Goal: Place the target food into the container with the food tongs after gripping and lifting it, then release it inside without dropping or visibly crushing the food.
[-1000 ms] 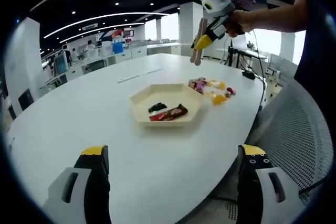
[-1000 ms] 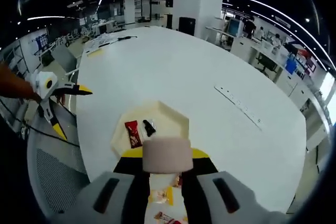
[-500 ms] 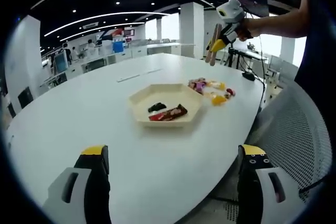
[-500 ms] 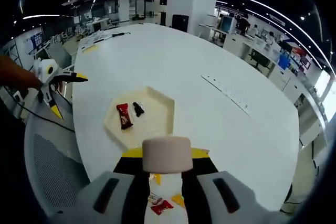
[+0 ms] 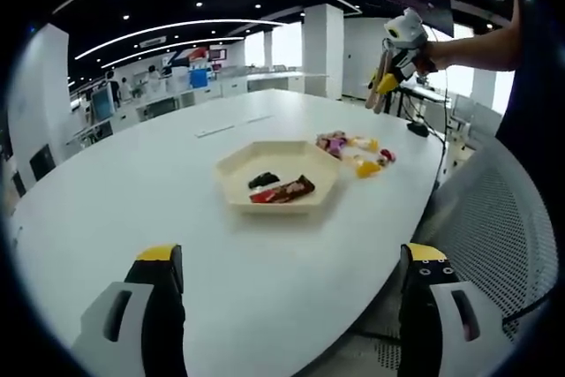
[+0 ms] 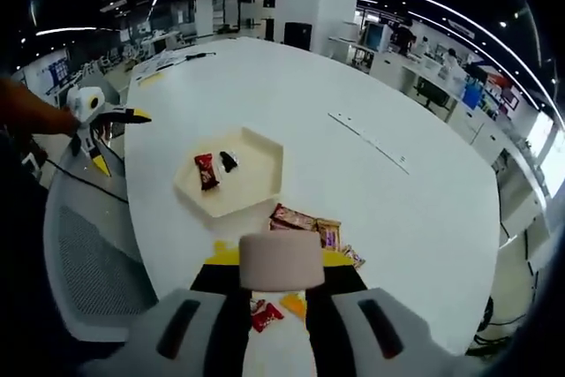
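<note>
A cream hexagonal tray (image 5: 291, 158) sits mid-table and holds a red-brown wrapped bar (image 5: 284, 190) and a small dark piece (image 5: 263, 180). Just beyond it lies a loose pile of wrapped snacks (image 5: 355, 149). My left gripper (image 5: 291, 293) stands wide open near the table's front edge with nothing in it. My right gripper (image 5: 387, 82) hangs high above the table's far right, shut on wooden food tongs (image 5: 374, 96). In the right gripper view the tongs' blunt end (image 6: 282, 260) sits between my right gripper's (image 6: 282, 287) jaws, above the snacks (image 6: 307, 219), with the tray (image 6: 252, 184) farther left.
The big white oval table (image 5: 159, 209) has a mesh chair (image 5: 494, 218) at its right edge. A slim strip (image 5: 234, 124) lies on the far side. A person's arm (image 5: 477, 41) holds the right gripper. The left gripper (image 6: 99, 123) shows open past the table edge.
My right gripper with the tongs has lifted and drawn back from the tray, away over the snack pile. The left gripper has stayed still and open.
</note>
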Action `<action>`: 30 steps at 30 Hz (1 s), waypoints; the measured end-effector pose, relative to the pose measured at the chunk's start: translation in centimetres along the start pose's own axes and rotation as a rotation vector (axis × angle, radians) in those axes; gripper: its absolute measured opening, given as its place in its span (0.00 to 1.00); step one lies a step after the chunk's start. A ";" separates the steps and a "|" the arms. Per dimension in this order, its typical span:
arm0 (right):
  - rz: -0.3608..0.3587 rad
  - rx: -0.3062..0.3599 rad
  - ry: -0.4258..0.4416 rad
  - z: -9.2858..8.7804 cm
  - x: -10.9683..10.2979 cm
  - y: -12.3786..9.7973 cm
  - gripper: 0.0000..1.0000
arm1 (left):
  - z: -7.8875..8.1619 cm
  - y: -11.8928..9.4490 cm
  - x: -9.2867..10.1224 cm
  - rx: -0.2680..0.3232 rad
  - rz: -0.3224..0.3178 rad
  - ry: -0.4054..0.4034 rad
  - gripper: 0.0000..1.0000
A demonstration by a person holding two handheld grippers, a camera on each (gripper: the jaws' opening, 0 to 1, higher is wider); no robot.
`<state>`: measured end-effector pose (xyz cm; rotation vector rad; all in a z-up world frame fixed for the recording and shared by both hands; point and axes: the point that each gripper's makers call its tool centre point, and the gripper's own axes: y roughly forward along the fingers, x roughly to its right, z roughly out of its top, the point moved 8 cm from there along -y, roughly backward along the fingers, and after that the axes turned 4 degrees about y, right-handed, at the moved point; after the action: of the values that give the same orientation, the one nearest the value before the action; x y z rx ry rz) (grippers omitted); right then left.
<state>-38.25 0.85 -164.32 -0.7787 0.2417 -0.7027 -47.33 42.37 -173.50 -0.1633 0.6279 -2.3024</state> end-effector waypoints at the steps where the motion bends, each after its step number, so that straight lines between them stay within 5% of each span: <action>1: -0.001 0.003 -0.003 -0.1 0.0 -0.1 0.22 | 0.0 0.0 0.0 -0.002 -0.001 0.001 1.00; 14: 0.026 0.018 -0.053 -0.9 -0.7 0.2 0.22 | -0.1 0.0 0.0 -0.005 0.001 0.006 0.99; 30: 0.108 0.006 -0.081 -4.8 -1.9 2.6 0.22 | -0.1 0.1 -0.1 -0.012 0.010 0.008 0.99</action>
<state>-40.51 0.72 -169.66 -0.7810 0.2061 -0.5684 -47.29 42.43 -173.64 -0.1565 0.6446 -2.2908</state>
